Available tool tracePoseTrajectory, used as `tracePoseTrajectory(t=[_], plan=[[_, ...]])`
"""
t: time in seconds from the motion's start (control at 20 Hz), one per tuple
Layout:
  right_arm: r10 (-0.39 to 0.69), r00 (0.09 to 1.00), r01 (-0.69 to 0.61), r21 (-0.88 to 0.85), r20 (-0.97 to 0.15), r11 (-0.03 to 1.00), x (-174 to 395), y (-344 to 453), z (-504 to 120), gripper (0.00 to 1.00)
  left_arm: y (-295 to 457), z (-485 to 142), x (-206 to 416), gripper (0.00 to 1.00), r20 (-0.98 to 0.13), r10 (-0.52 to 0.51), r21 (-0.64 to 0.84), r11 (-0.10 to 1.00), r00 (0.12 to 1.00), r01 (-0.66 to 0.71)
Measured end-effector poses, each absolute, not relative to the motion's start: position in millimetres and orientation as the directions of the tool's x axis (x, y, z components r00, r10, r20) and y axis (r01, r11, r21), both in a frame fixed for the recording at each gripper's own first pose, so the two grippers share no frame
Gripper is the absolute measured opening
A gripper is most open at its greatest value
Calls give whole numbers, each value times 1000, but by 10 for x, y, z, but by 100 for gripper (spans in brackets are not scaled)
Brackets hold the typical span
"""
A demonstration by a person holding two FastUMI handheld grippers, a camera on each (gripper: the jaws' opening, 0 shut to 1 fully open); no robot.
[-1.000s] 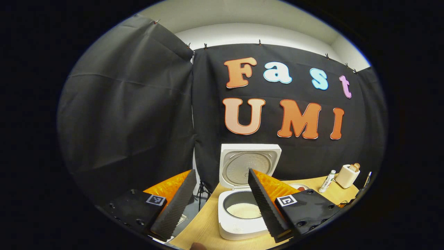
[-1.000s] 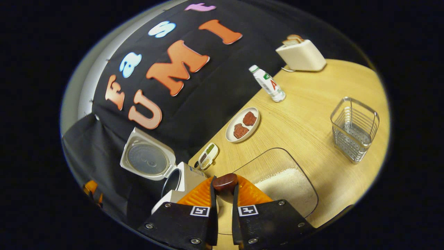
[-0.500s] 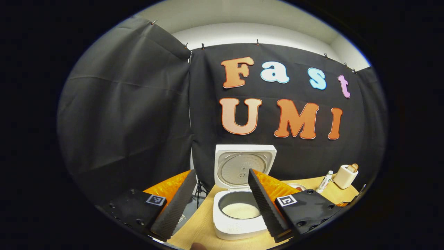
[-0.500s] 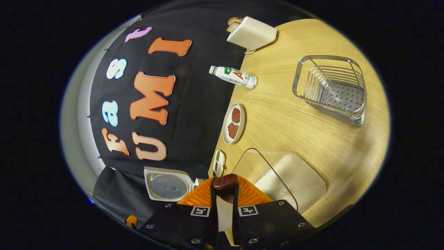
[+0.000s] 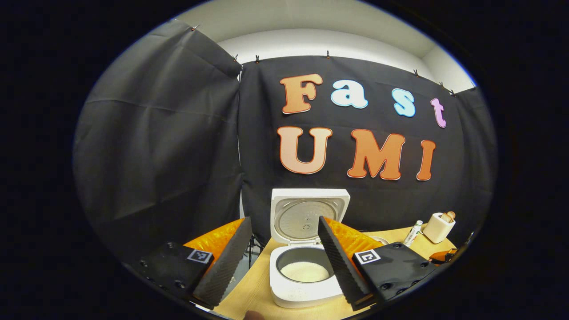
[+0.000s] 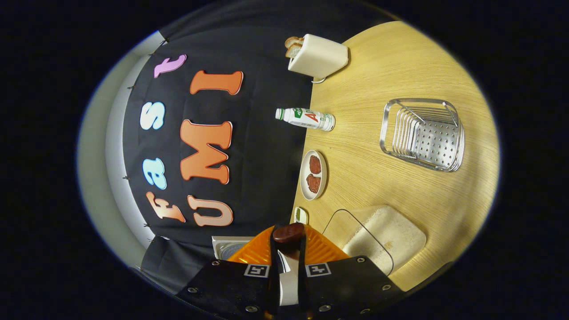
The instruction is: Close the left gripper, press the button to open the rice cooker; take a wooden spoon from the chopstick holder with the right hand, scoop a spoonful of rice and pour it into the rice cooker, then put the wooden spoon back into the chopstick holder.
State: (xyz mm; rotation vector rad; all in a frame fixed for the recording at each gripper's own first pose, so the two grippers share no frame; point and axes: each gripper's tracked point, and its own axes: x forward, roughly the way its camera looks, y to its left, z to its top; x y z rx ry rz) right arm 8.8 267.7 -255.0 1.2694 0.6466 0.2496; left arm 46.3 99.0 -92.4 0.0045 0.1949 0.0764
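Observation:
The white rice cooker (image 5: 306, 291) stands open with its lid (image 5: 307, 217) upright and white rice (image 5: 305, 271) in the pot. My left gripper (image 5: 282, 266) hangs open in front of it, its fingers apart on either side of the pot and holding nothing. In the right gripper view, rolled sideways, my right gripper (image 6: 288, 243) is shut on the wooden spoon (image 6: 289, 232); I see only a dark brown rounded end between the fingers. The wire chopstick holder (image 6: 422, 134) stands empty on the table, ahead and to the right. A clear rice container (image 6: 384, 235) lies close by.
Along the cloth wall on the wooden table (image 6: 400, 66) are a toaster (image 6: 318, 55) with bread, a small bottle (image 6: 306, 119), a plate of meat (image 6: 314, 174) and a small dish (image 6: 301, 215). The toaster (image 5: 438, 226) stands far right in the left gripper view.
The right gripper has rolled further and swung away from the rice cooker, bringing the chopstick holder nearer the middle of its view. The left gripper drifted slightly; it stays open.

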Motion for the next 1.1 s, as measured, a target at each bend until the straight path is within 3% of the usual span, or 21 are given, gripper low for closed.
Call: tracePoseTrajectory(t=[0.2, 0.25, 0.3, 0.35, 0.95, 1.0, 1.1], plan=[[512, 804, 177, 944, -301, 277, 103, 2714, -2349, 16, 1074, -852, 449, 100, -188, 81, 16, 997, 979, -80], [514, 805, 181, 947, -298, 266, 115, 2740, -2321, 20, 1094, -857, 447, 100, -189, 84, 12, 996, 978, -83], [515, 804, 187, 949, -296, 254, 117, 2768, -2304, 11, 1102, -883, 433, 100, -195, 83, 8, 996, 977, -83], [520, 802, 192, 951, -294, 241, 120, 2803, -2298, 16, 1118, -915, 435, 100, -204, 84, 8, 996, 975, -84], [544, 807, 179, 973, -231, 147, 271, 3321, -1936, 15, 1342, -1065, 475, 100, -235, 74, 6, 997, 969, -74], [558, 799, 170, 974, -224, 147, 289, 3431, -1896, 11, 1393, -1075, 460, 100, -230, 84, 14, 996, 970, -83], [585, 782, 154, 977, -213, 150, 306, 3674, -1817, 15, 1422, -1113, 428, 100, -233, 88, 19, 996, 969, -86]])
